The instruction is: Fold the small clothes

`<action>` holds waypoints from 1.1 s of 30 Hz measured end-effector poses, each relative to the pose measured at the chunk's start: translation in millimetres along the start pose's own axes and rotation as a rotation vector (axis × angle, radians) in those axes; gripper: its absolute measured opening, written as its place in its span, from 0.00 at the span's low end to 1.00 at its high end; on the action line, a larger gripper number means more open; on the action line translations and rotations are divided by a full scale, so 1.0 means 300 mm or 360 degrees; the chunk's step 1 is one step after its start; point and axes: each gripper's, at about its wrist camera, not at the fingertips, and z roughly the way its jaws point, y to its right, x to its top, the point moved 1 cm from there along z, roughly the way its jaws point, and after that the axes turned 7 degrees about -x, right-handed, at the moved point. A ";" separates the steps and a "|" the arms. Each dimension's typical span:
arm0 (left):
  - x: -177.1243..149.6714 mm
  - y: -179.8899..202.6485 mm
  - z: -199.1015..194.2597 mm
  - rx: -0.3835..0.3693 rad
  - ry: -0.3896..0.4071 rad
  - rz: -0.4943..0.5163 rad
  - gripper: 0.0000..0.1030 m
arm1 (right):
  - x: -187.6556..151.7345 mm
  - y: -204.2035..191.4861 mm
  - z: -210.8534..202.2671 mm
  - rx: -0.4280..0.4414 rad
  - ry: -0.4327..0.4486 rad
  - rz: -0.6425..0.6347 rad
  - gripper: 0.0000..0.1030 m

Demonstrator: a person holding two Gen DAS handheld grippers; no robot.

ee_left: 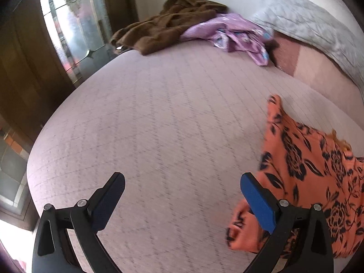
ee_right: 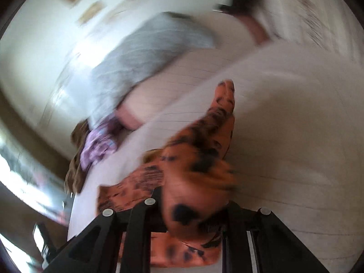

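One orange floral garment [ee_left: 304, 173], one purple floral garment [ee_left: 232, 33], one brown garment [ee_left: 163, 29] and one grey quilted pillow [ee_left: 304, 20] lie on one bed [ee_left: 147, 125].

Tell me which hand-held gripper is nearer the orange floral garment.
Right. The right hand-held gripper is closed on the orange floral garment; the left hand-held gripper hangs open beside its edge.

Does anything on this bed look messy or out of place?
Yes. A brown garment and a purple floral one lie crumpled in a heap at the far edge of the bed. The orange floral garment is rumpled, bunched in the right tongs.
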 end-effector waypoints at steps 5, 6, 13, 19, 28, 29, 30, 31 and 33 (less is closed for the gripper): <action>0.031 -0.139 -0.014 0.0071 0.0043 -0.0171 0.98 | -0.056 -0.318 0.033 0.0205 -0.0117 -0.0148 0.20; 0.038 -0.175 -0.018 0.0104 0.0056 -0.0215 0.98 | -0.082 -0.378 0.058 0.0251 -0.0153 -0.0162 0.20; 0.046 -0.277 -0.013 0.0164 0.0066 -0.0335 0.98 | -0.424 -0.667 0.341 0.0395 -0.0754 -0.0270 0.45; 0.058 -0.186 -0.058 0.0064 0.0176 -0.0203 0.98 | -0.430 -0.612 0.240 0.0826 -0.0822 -0.0332 0.77; -0.052 0.158 -0.127 -0.0178 0.0308 0.0296 0.99 | -0.272 -0.217 0.125 0.0492 -0.0490 -0.0322 0.41; -0.068 0.192 -0.111 -0.0137 0.0291 0.0361 0.99 | -0.284 -0.182 0.157 0.0448 -0.0527 -0.0309 0.41; -0.086 0.224 -0.063 -0.0012 0.0230 0.0432 0.99 | -0.298 -0.171 0.185 0.0414 -0.0582 -0.0314 0.40; -0.095 0.232 -0.024 0.0072 0.0174 0.0459 0.99 | -0.318 -0.164 0.228 0.0393 -0.0642 -0.0315 0.41; -0.116 0.214 0.073 0.0124 0.0003 0.0424 0.99 | -0.326 -0.159 0.239 0.0417 -0.0604 -0.0339 0.40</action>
